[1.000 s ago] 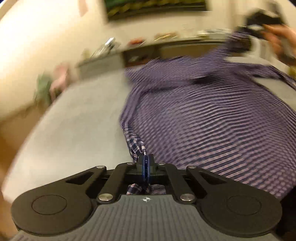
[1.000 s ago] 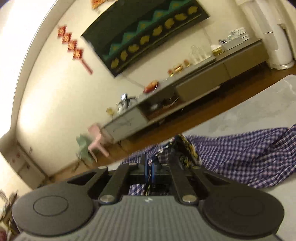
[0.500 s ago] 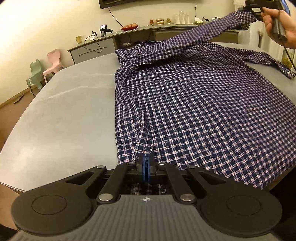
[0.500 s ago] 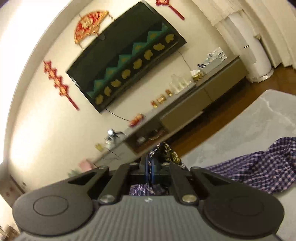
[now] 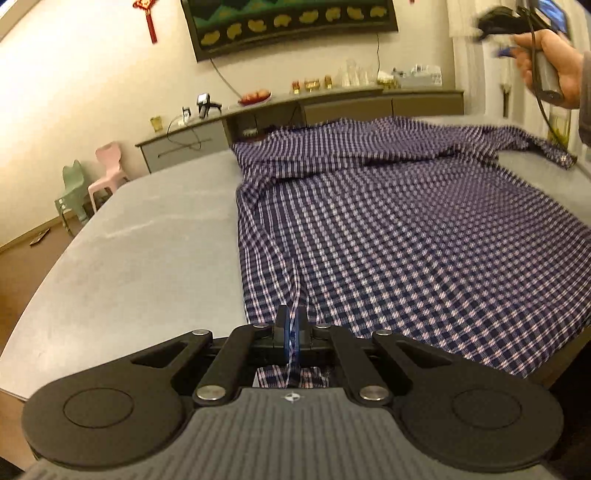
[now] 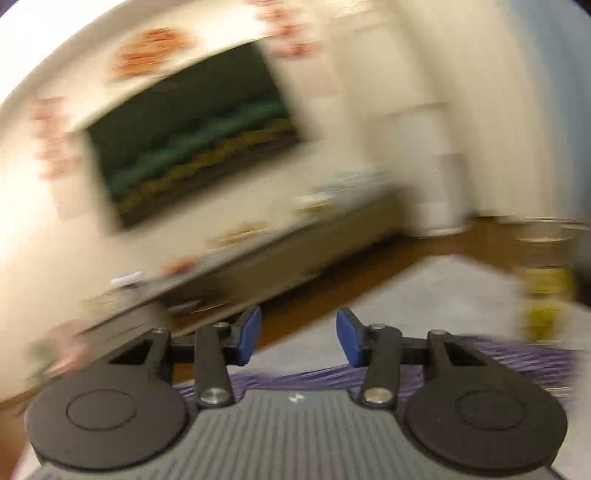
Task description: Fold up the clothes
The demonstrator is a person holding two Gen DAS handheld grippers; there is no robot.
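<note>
A purple-and-white checked shirt (image 5: 406, 229) lies spread flat on the grey table (image 5: 147, 251). My left gripper (image 5: 291, 332) is shut on the shirt's near hem at the table's front edge. My right gripper (image 6: 298, 334) is open and empty, held high above the table's far right; it also shows in the left wrist view (image 5: 498, 22), in a hand. In the blurred right wrist view a strip of the shirt (image 6: 480, 369) lies below the blue pads (image 6: 349, 334).
A long sideboard (image 5: 295, 110) with dishes and glasses stands against the far wall under a dark wall screen (image 5: 291, 22). Two small plastic chairs (image 5: 92, 181) stand at the left. The table's left half is bare grey surface.
My right gripper has opened and let go of the shirt's far end, which has dropped flat onto the table. The right gripper has lifted away. My left gripper still holds the hem.
</note>
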